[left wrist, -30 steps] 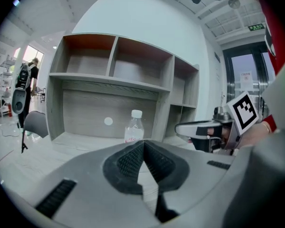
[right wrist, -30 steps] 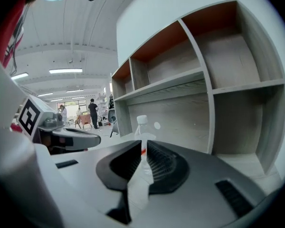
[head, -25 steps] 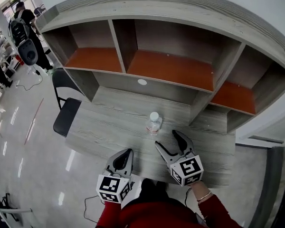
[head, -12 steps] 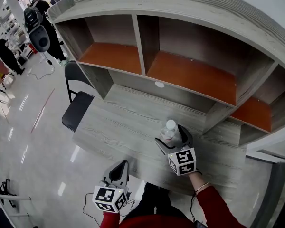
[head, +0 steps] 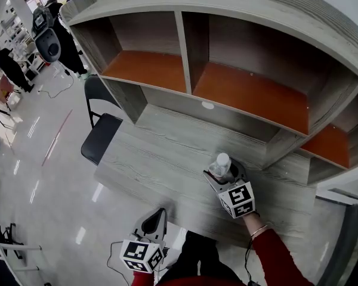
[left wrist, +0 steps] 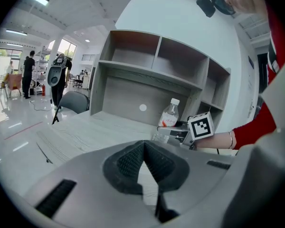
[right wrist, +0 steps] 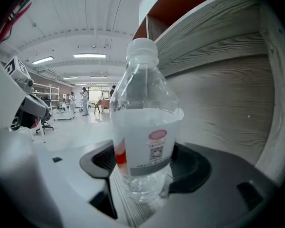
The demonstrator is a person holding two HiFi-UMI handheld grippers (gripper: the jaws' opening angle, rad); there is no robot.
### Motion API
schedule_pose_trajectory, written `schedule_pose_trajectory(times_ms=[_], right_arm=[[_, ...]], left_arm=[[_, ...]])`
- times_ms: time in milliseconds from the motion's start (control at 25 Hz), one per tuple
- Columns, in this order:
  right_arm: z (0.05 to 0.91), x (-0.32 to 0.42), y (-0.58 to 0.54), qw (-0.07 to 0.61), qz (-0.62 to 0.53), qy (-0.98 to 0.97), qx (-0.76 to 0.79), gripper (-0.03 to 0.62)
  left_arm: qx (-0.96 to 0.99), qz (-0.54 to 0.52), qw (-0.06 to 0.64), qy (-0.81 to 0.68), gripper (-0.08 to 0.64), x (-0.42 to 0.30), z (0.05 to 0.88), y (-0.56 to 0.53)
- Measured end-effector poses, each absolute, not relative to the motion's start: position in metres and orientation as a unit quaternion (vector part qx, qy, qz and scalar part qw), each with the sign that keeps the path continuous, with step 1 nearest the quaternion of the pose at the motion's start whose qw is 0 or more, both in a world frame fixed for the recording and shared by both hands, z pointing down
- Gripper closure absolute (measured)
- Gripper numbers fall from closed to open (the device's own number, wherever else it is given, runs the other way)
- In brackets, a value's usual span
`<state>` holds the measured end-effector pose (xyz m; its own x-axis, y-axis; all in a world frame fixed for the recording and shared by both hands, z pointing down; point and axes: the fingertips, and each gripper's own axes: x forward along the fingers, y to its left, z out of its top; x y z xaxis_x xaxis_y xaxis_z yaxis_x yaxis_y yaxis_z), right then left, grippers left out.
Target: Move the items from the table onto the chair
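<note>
Head view shows the task barely begun: the only item in sight, a clear water bottle (head: 221,164) with a white cap, stands upright on the desk (head: 158,159), about midway between its left and right edges and nearer the front edge than the shelving at the back. The black chair (head: 101,137) sits just off the desk's left edge, well apart from the bottle, and nothing shows on its seat. The right gripper (head: 224,174) has the bottle between its jaws, which are closing; in the right gripper view the dark pads sit against the label on both sides, so the grasp looks made or all but made, though the bottle's base appears to rest on the desk. The left gripper (head: 159,213) hangs at the front edge toward the left, jaws clenched together on nothing. By my reading, what is left is nearly everything: lift the bottle, carry it past the left edge, and set it on the seat.
</note>
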<state>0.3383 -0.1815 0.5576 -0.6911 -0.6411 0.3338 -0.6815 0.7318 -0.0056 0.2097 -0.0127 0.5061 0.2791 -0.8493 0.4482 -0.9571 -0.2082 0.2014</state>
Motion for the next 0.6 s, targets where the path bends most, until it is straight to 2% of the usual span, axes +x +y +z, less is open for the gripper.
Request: schedule_pose_trajectory(times_ms=[240, 600], right_arm=[[0.543, 0.342, -0.17, 0.134, 0.09, -0.917, 0.366, 0.267], [0.43, 0.345, -0.14, 0.113, 0.075, -0.918, 0.374, 0.267]], left_arm=[[0.771, 0.112, 0.221, -0.587, 0.552, 0.212, 0.503, -0.009], [0.786, 0.079, 0.182, -0.585, 0.552, 0.221, 0.465, -0.011]])
